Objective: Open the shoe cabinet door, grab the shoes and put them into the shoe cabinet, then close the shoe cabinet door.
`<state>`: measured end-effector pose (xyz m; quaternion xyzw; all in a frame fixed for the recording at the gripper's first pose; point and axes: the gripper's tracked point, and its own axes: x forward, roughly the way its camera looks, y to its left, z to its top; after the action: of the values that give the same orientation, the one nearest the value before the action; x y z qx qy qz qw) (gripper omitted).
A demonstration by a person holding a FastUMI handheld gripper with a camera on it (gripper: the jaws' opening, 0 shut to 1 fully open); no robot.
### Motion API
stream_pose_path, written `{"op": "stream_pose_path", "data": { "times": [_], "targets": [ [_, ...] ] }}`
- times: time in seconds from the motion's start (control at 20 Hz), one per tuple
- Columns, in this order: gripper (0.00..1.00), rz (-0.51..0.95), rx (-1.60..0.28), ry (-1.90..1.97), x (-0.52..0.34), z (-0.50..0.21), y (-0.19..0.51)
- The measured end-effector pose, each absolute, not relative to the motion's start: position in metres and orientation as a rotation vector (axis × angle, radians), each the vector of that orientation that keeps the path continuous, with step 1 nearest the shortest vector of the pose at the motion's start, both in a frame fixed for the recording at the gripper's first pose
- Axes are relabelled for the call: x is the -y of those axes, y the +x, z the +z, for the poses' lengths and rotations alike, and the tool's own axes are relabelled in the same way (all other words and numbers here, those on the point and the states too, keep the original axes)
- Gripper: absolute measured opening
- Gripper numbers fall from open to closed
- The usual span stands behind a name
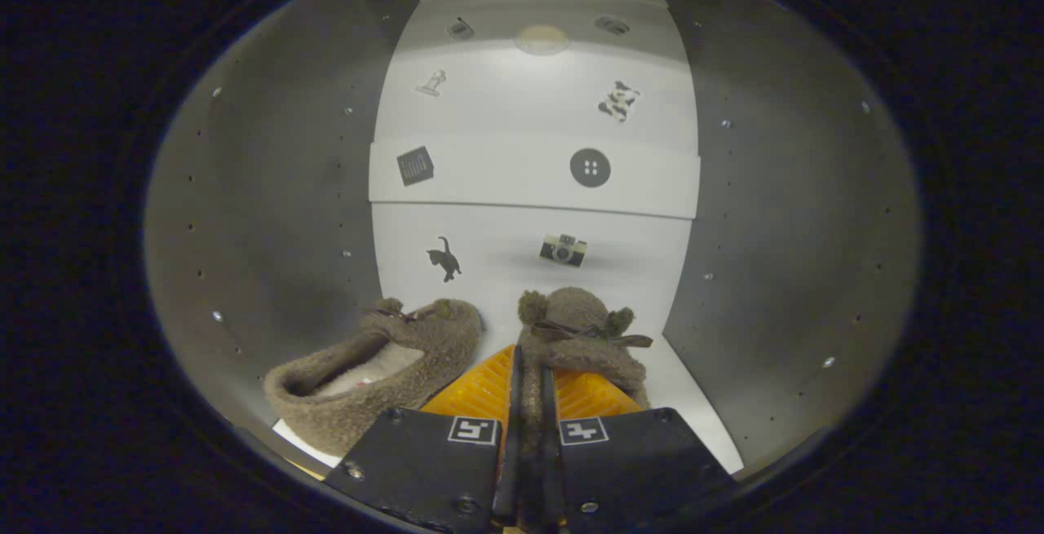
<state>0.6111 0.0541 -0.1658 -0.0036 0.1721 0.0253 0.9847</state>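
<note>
I am looking into the open shoe cabinet (269, 216), with grey side walls and a white back panel. Two fuzzy brown slippers with small ears rest on the white cabinet floor (693, 403). The left slipper (383, 367) lies free, its opening turned toward me, left of my fingers. My gripper (530, 387) is shut on the right slipper (581, 330), its two fingers pressing the slipper's edge between them while the toe points at the back panel.
The white back panel (534, 183) carries small stickers and a horizontal strip across its middle. Grey side walls with rows of small holes close in on the left and on the right (783, 216). A round light (541, 38) glows on the ceiling.
</note>
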Motion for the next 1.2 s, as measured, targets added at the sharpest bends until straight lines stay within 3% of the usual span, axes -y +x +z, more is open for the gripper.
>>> {"op": "stream_pose_path", "data": {
  "times": [0.35,0.45,0.7,1.2],
  "targets": [
    [0.23,-0.015,-0.355,-0.078,-0.051,-0.171,0.616],
    [0.39,-0.004,-0.338,-0.067,-0.057,-0.165,0.609],
    [0.95,0.059,-0.345,-0.003,-0.075,-0.151,0.569],
    [0.97,0.099,-0.24,-0.002,-0.081,-0.092,0.418]
  ]
}}
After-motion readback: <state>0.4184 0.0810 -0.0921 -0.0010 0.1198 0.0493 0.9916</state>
